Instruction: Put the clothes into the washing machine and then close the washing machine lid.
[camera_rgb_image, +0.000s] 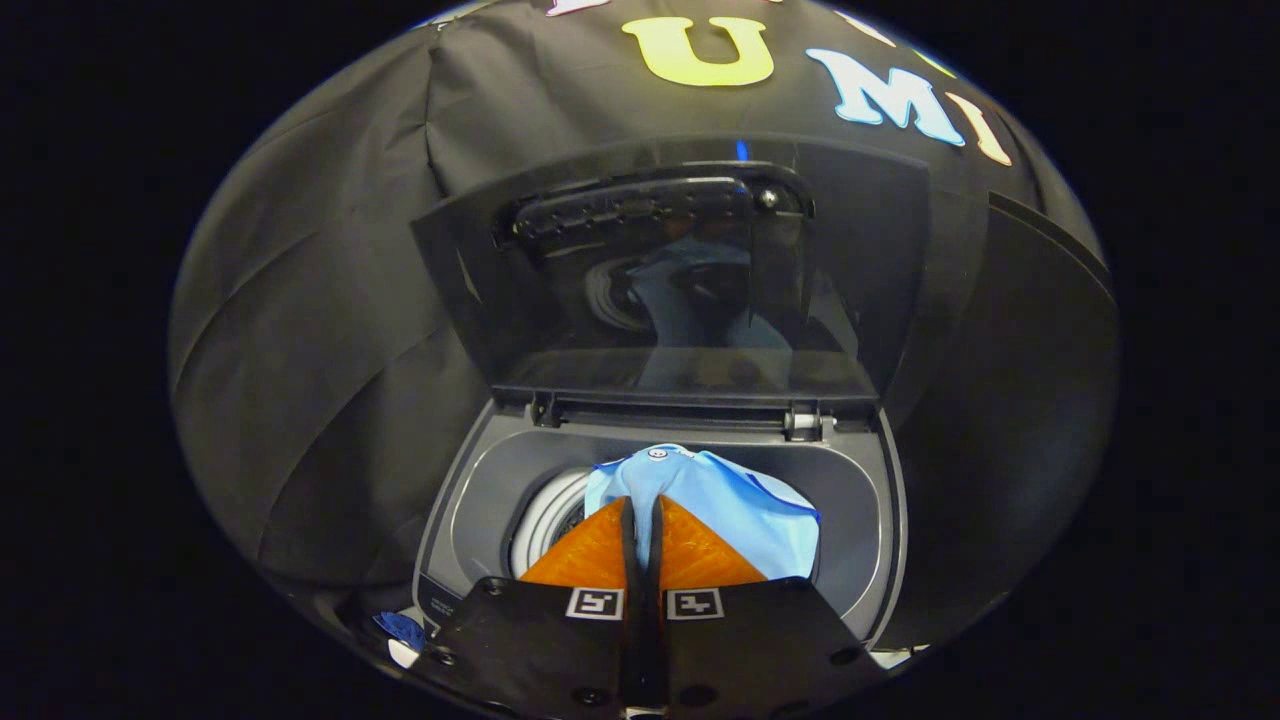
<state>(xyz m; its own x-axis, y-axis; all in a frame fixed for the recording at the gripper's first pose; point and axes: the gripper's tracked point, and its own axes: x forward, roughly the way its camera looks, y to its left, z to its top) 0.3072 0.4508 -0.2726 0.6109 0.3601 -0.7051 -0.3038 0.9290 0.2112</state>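
The gripper (642, 512) hung over the open washing machine (880, 520), its orange fingers (590, 555) clamped together on a fold of light blue clothing (740, 510) bunched over the drum mouth, while the dark lid (670, 270) stood upright at the far side.

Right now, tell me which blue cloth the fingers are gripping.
The light blue garment, pinched between the orange fingers of the gripper over the washing machine drum. The darker blue scrap lies apart, beside the machine.
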